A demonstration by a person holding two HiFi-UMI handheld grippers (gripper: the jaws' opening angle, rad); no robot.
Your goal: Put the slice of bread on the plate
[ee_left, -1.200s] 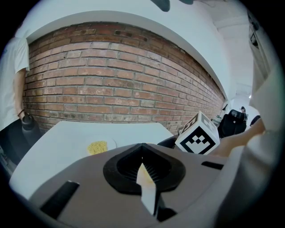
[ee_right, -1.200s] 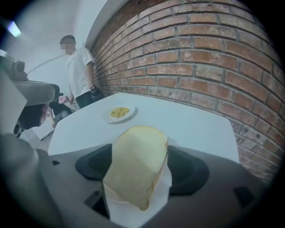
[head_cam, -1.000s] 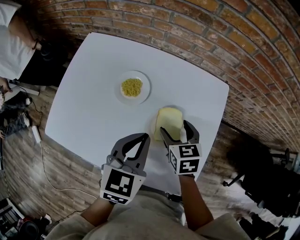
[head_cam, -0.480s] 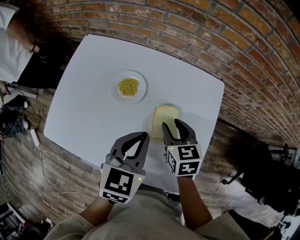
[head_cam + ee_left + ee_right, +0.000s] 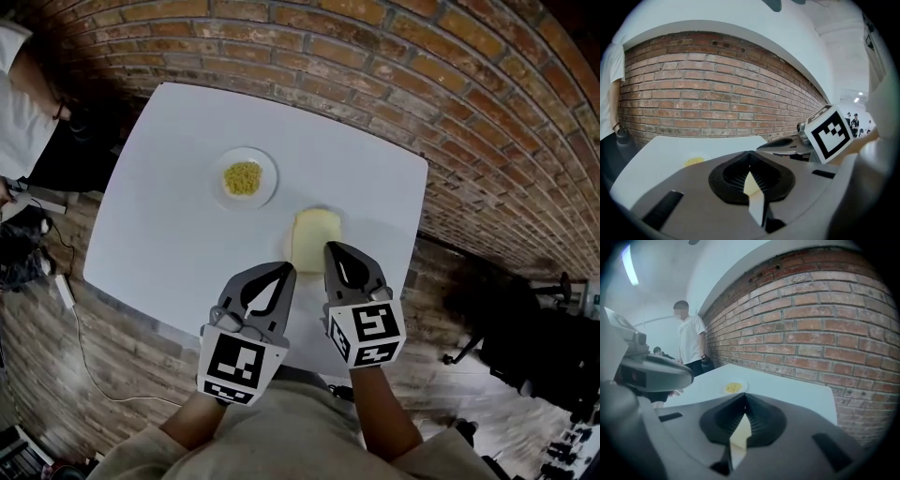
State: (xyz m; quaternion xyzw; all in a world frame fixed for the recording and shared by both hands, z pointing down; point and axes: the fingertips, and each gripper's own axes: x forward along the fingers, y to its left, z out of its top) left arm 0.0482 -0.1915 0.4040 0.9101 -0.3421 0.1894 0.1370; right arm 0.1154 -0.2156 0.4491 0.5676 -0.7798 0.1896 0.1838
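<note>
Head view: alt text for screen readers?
Left gripper and right gripper, both shut and empty, hover over the near edge of a white table. A bread slice lies just beyond the right one; a plate of yellow food sits farther left.

A white table [image 5: 178, 150] stands with its far edge near a red brick wall [image 5: 394, 56]. The floor [image 5: 37, 356] is brown wood. A thin cable [image 5: 82, 328] lies on it by the table's left edge. A long light [image 5: 629, 266] shines up high.

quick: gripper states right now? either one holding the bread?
Left gripper: shut, empty.
Right gripper: shut, empty; the slice of bread lies just ahead of its tips, ungripped.
</note>
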